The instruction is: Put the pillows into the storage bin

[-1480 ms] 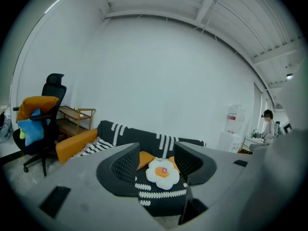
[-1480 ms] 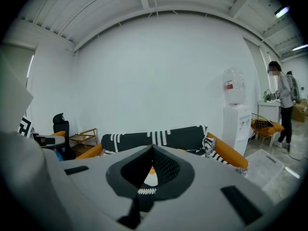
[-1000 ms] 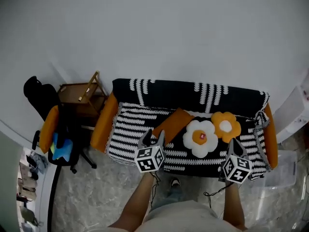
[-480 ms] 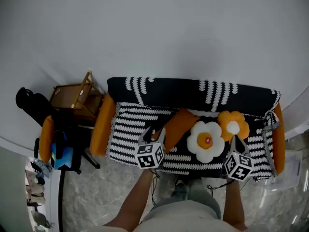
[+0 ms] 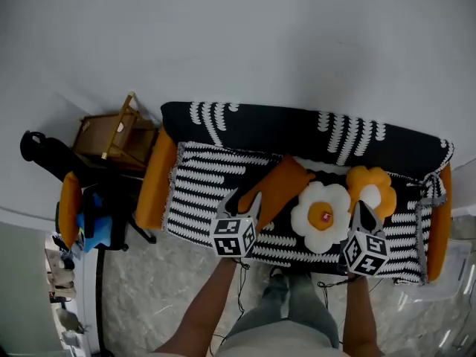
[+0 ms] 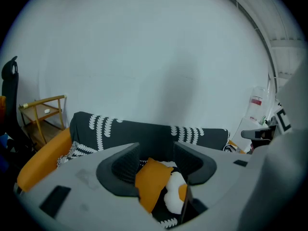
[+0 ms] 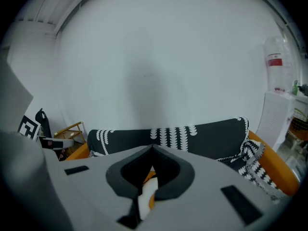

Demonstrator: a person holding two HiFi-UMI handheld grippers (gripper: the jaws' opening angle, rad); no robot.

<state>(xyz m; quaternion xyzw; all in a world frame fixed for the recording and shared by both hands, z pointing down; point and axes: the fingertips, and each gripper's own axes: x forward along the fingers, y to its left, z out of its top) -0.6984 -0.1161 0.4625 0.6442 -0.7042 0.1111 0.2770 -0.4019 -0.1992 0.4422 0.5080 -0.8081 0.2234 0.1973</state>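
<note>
The sofa (image 5: 212, 192) spans the wall, its seat bare toward the left arm. An orange pillow (image 5: 279, 187), a white flower pillow (image 5: 321, 216) and an orange flower pillow (image 5: 370, 188) lie side by side, centre to right. Over the front edge hover the left gripper (image 5: 243, 198), jaws apart and empty, and the right gripper (image 5: 362, 210), jaw tips together.

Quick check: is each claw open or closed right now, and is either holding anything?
Left claw: open, holding nothing.
Right claw: closed, tips together, holding nothing.
</note>
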